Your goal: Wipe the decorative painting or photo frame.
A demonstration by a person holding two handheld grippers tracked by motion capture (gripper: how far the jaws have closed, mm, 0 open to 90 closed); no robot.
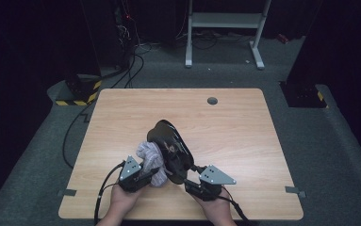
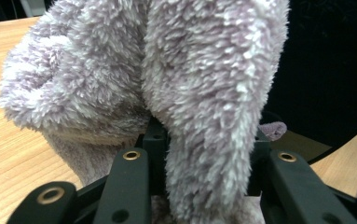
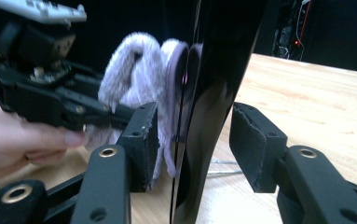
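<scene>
Cloth: a fluffy pale-lilac fleece cloth (image 1: 151, 157), long-piled and bunched into soft folds, sat at the near middle of the table, pressed against the left face of the black object.
Black object: a glossy black rounded shell of hard plastic (image 1: 172, 146) stood on edge beside the cloth, smooth and reflective (what it is I cannot tell), leaning toward the far left.
Left gripper: the left gripper (image 2: 199, 186) was clenched on a thick hanging fold of the fleece, its matt black jaws squeezing the pile from both sides; in the high view it lay at the near left of the cloth.
Right gripper: the right gripper (image 3: 195, 144) straddled the shell's near edge, jaws released; the left pad stood against the fleece trim, the right pad clear of the gloss surface.
Table: a light wood-grain rectangular tabletop (image 1: 244, 122) with a small round grey grommet (image 1: 212, 100) near its far edge.
</scene>
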